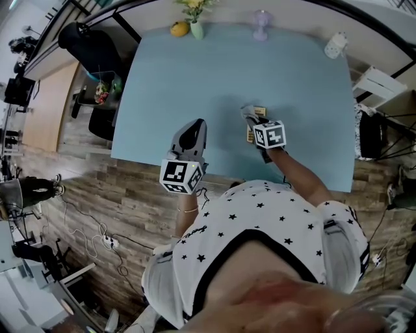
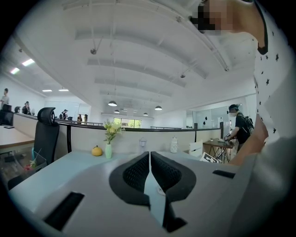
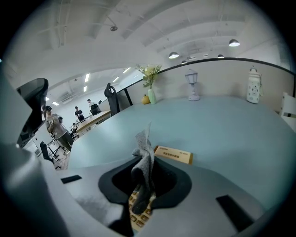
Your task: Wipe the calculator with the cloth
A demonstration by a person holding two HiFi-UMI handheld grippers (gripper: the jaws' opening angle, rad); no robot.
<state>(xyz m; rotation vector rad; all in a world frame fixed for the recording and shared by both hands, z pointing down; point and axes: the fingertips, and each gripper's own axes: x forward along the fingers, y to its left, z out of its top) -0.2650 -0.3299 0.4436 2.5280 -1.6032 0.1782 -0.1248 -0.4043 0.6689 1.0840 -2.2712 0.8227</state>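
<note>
My right gripper (image 3: 145, 178) is shut on a grey cloth (image 3: 144, 157) that sticks up between its jaws. Directly beneath it lies the gold calculator (image 3: 173, 154), keys showing under the jaws and its top edge beyond them. In the head view the right gripper (image 1: 255, 121) hangs over the calculator (image 1: 256, 123) with the cloth (image 1: 248, 112) at mid-table. My left gripper (image 2: 149, 173) is shut with nothing in it, held above the table's near edge; in the head view the left gripper (image 1: 192, 135) sits to the left of the calculator.
The light blue table (image 1: 195, 84) carries a vase of flowers (image 1: 195, 19), a yellow fruit (image 1: 179, 28), a small lamp (image 1: 260, 25) and a white lantern (image 1: 336, 45) along its far edge. A black chair (image 1: 88, 45) stands at the left. People stand at desks in the distance.
</note>
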